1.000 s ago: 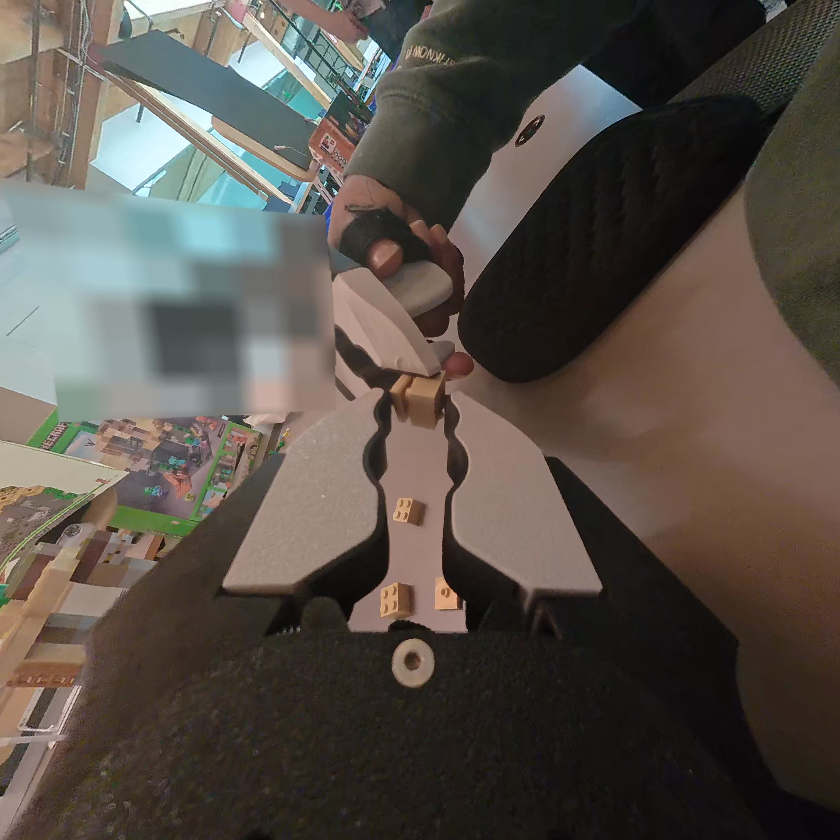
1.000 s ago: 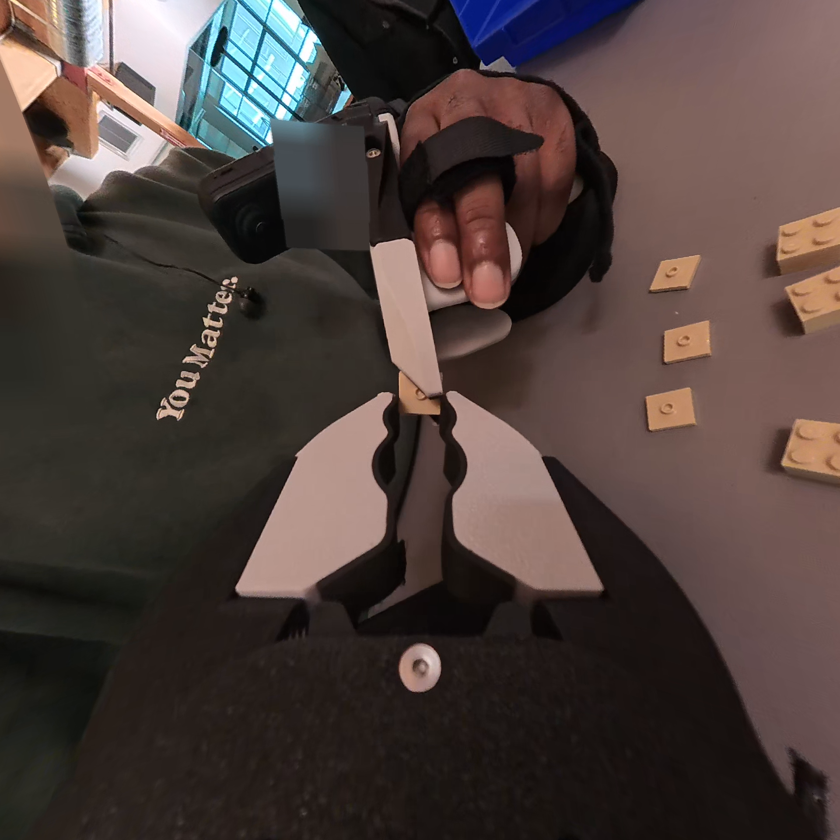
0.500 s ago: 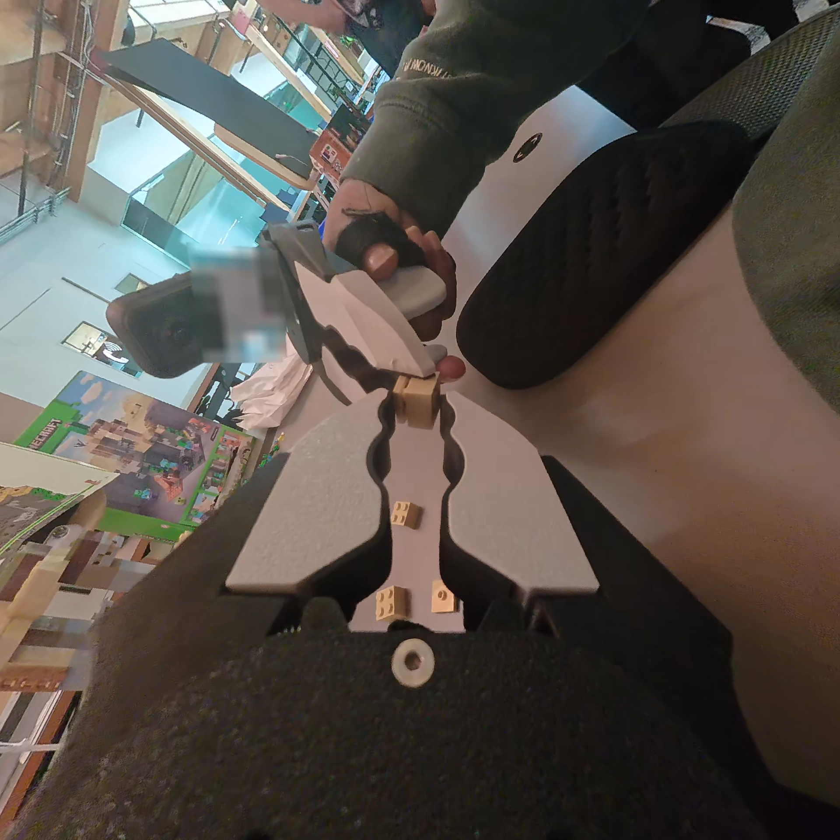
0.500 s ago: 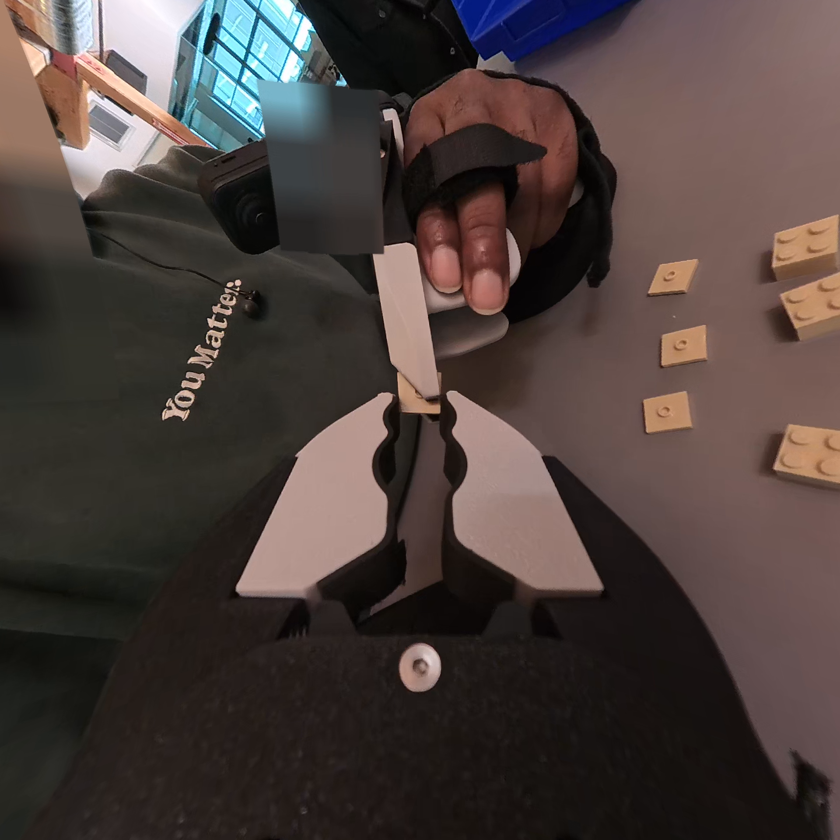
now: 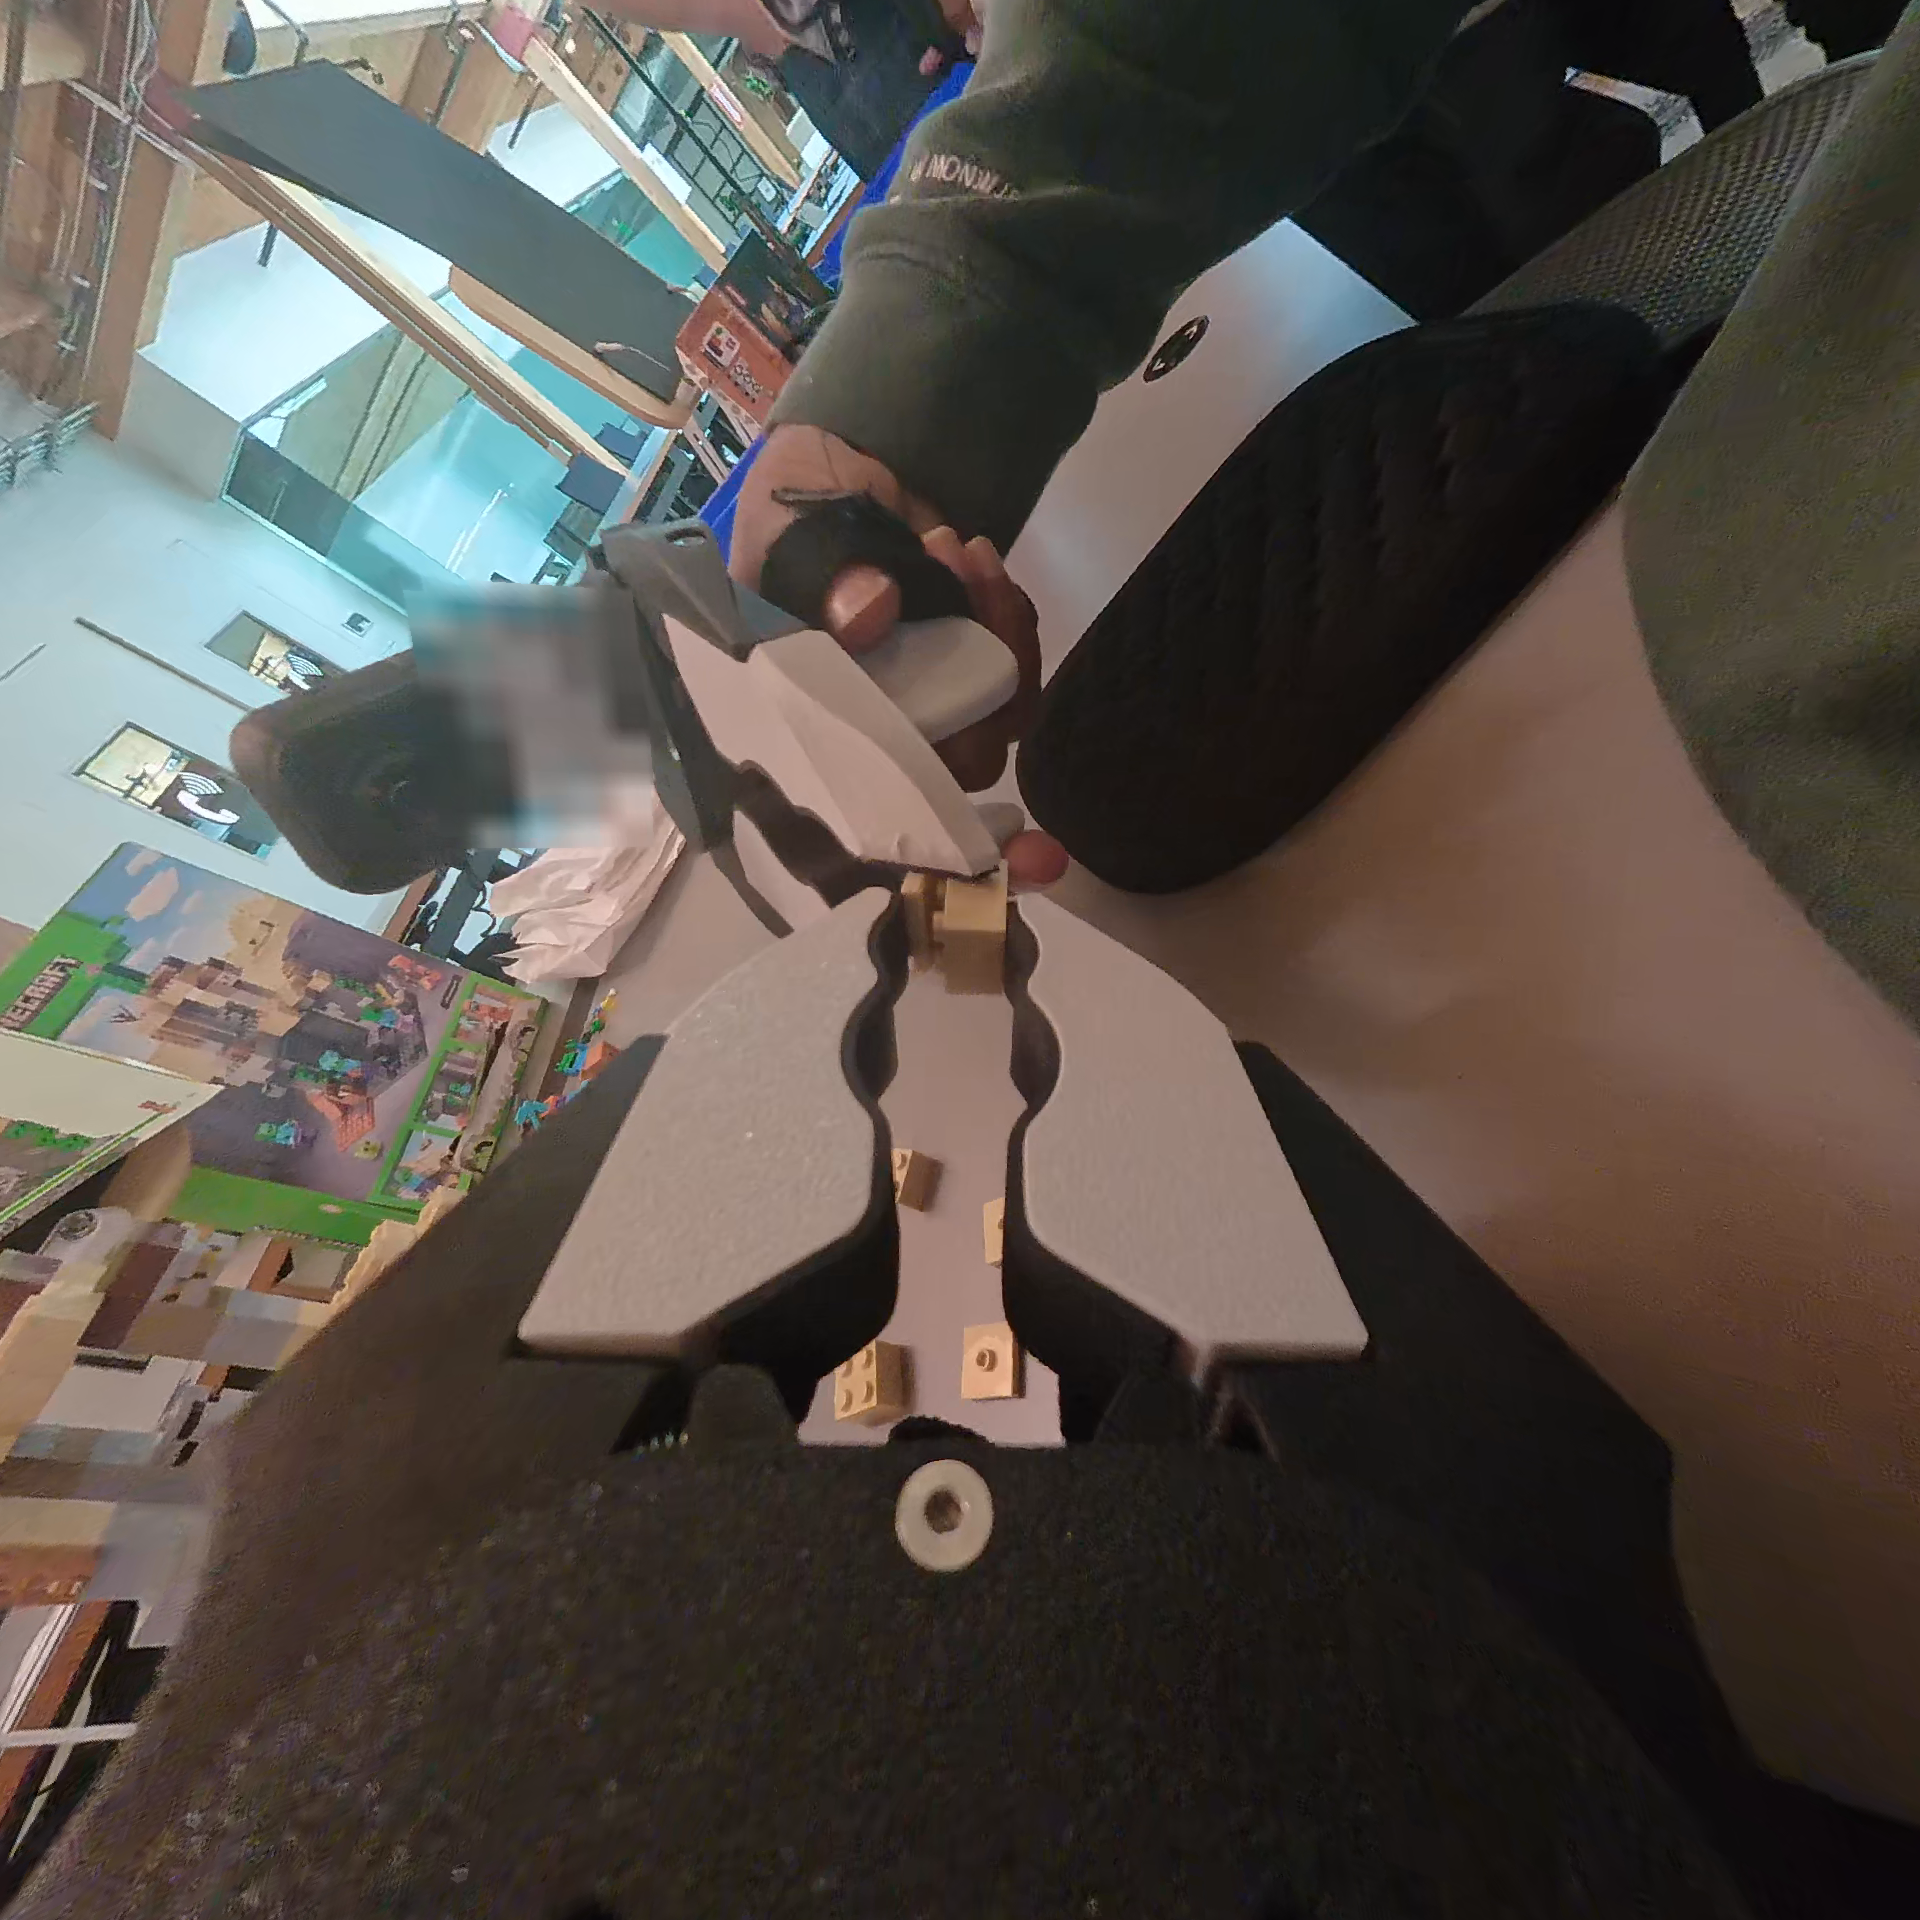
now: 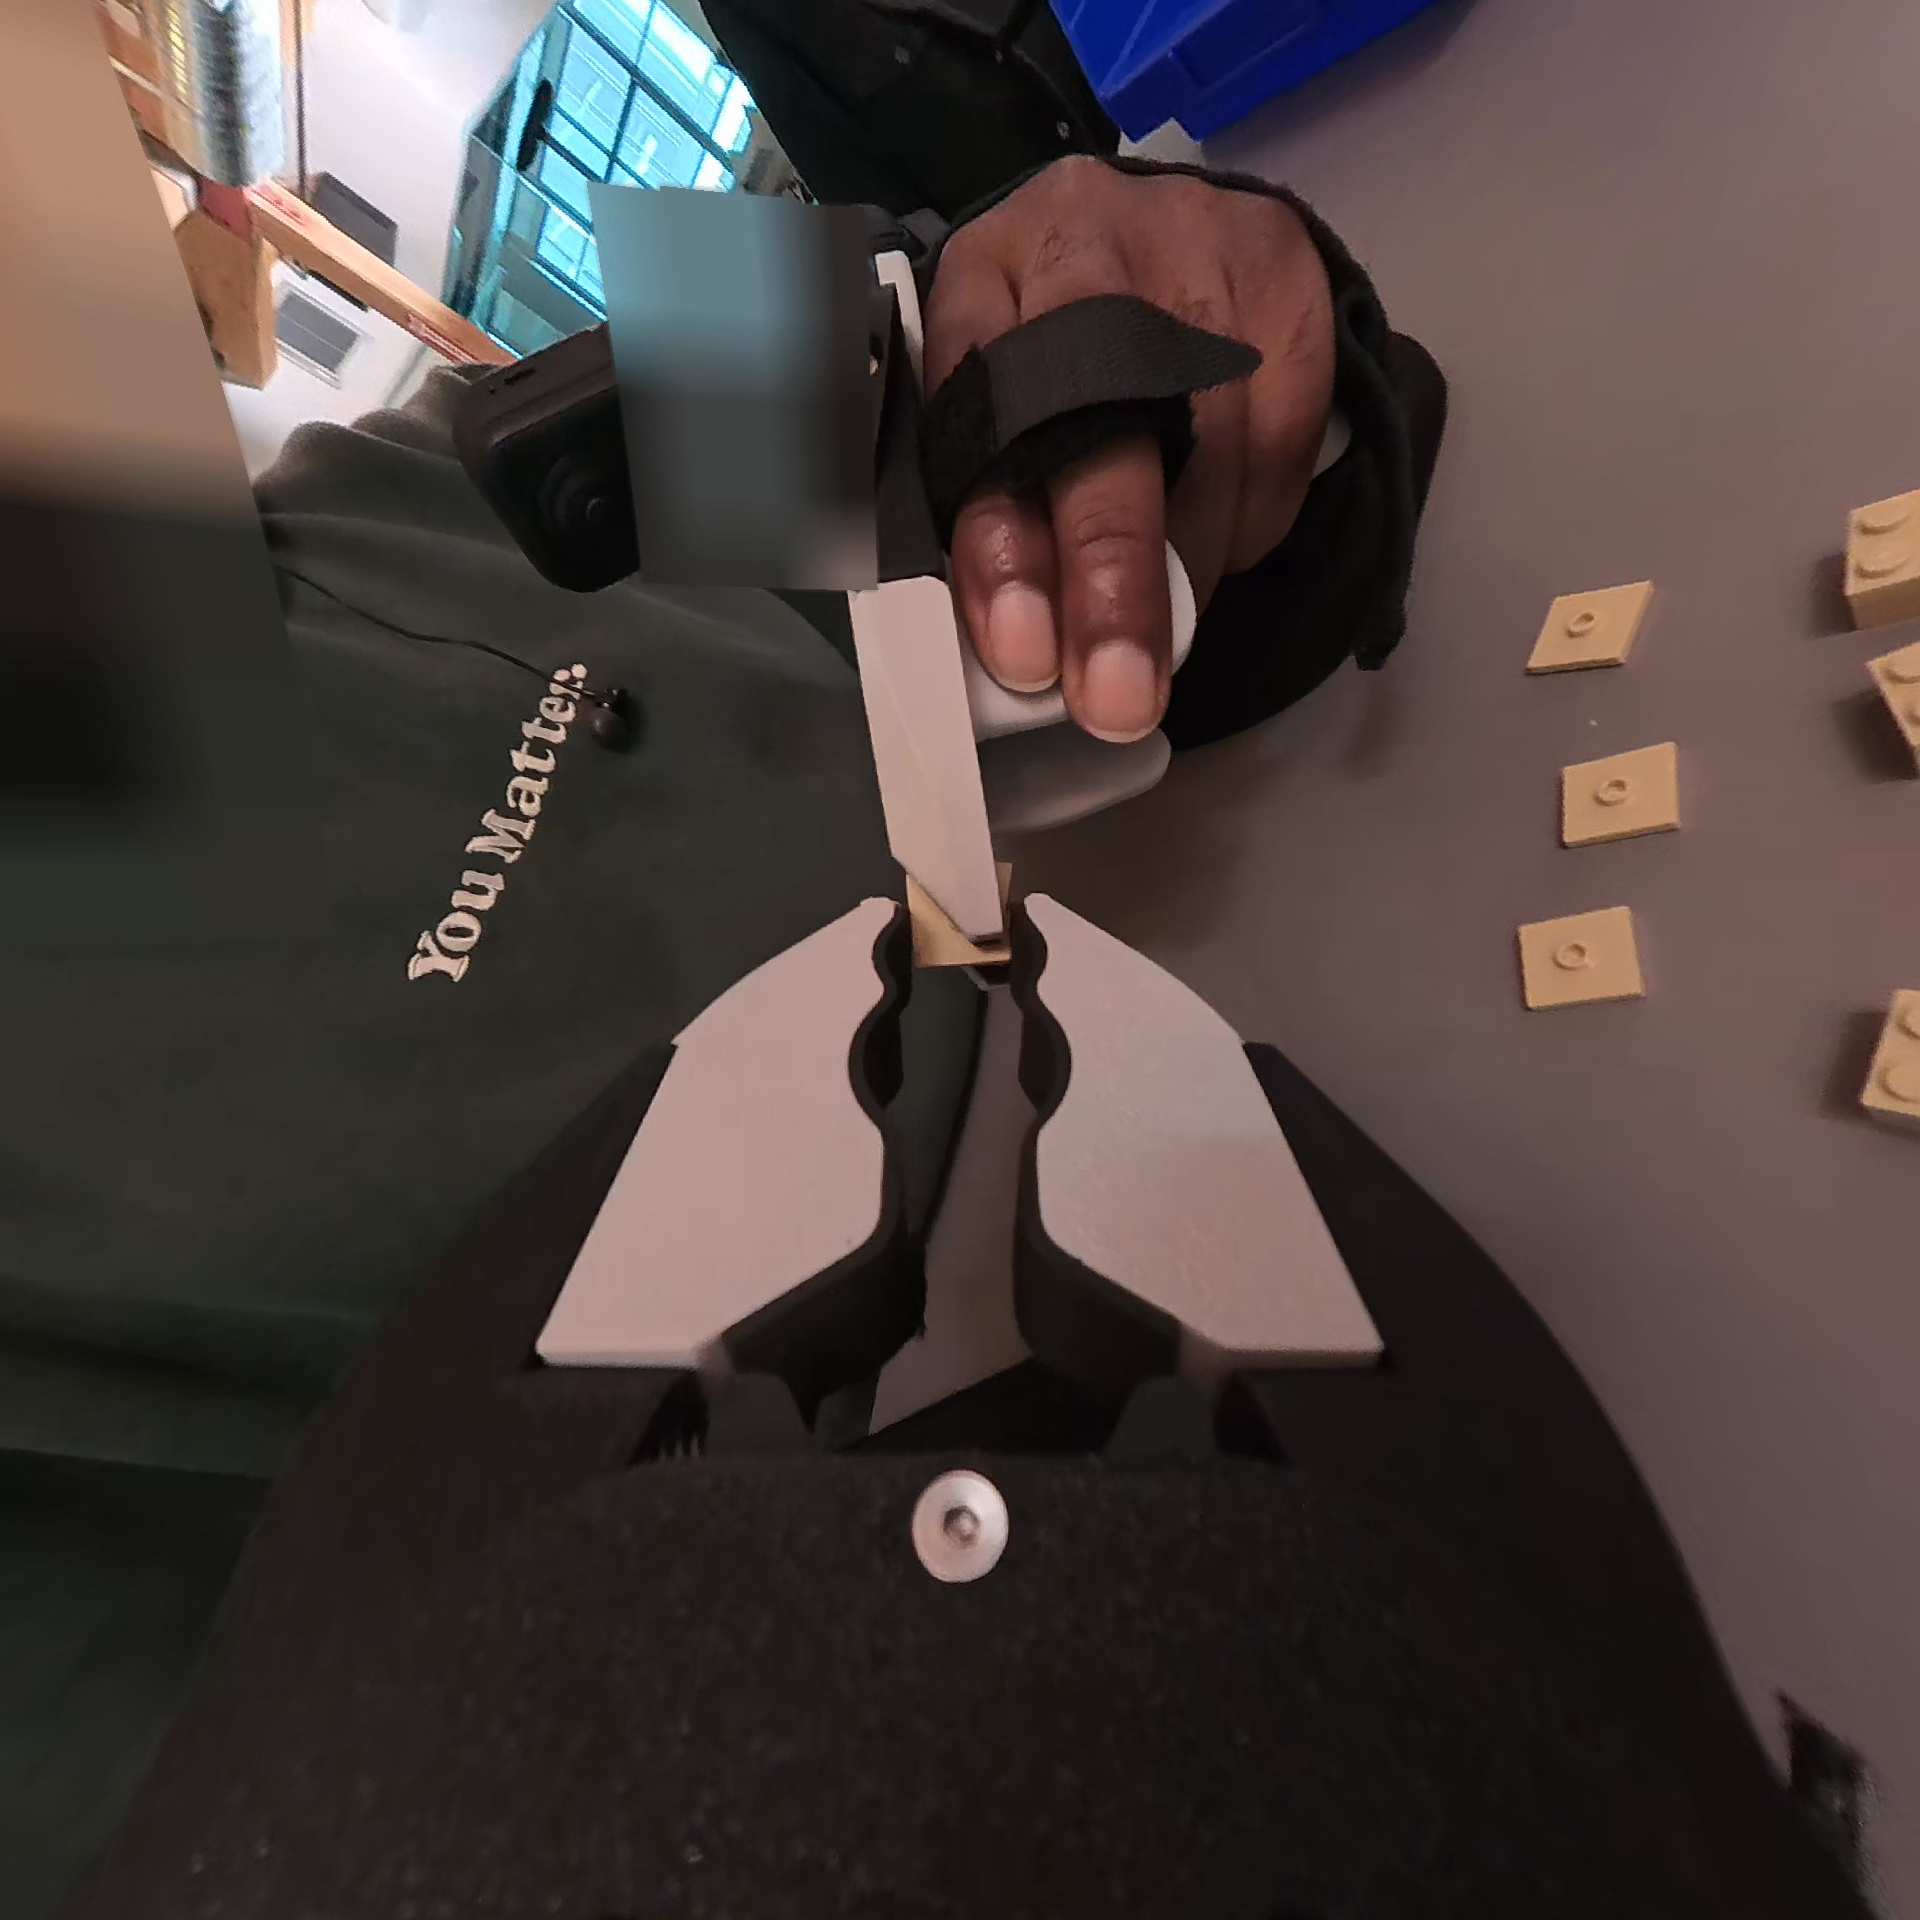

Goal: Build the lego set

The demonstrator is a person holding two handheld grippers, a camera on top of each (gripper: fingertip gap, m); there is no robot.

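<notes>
My left gripper (image 5: 958,930) is shut on a small tan brick (image 5: 975,928), held in the air above the grey table (image 5: 1455,1091). My right gripper (image 6: 961,940) is shut on a thin tan plate (image 6: 935,940). The two grippers meet tip to tip, so the plate and the brick are pressed together. The right gripper also shows in the left wrist view (image 5: 977,868), coming down from the upper left. The left gripper's white finger (image 6: 930,748) comes down onto the plate in the right wrist view. A strapped hand (image 6: 1122,416) holds each gripper.
Loose tan plates (image 6: 1619,795) and tan bricks (image 6: 1886,556) lie on the grey table at the right. More tan pieces (image 5: 873,1382) lie below the left gripper. A lego box (image 5: 291,1039), a black chair armrest (image 5: 1299,582) and a blue bin (image 6: 1247,52) are around. Only a small space, under 4 cm, lies between the two pairs of fingers.
Both grippers stay shut and pressed together on the tan pieces. They have only shifted slightly.
</notes>
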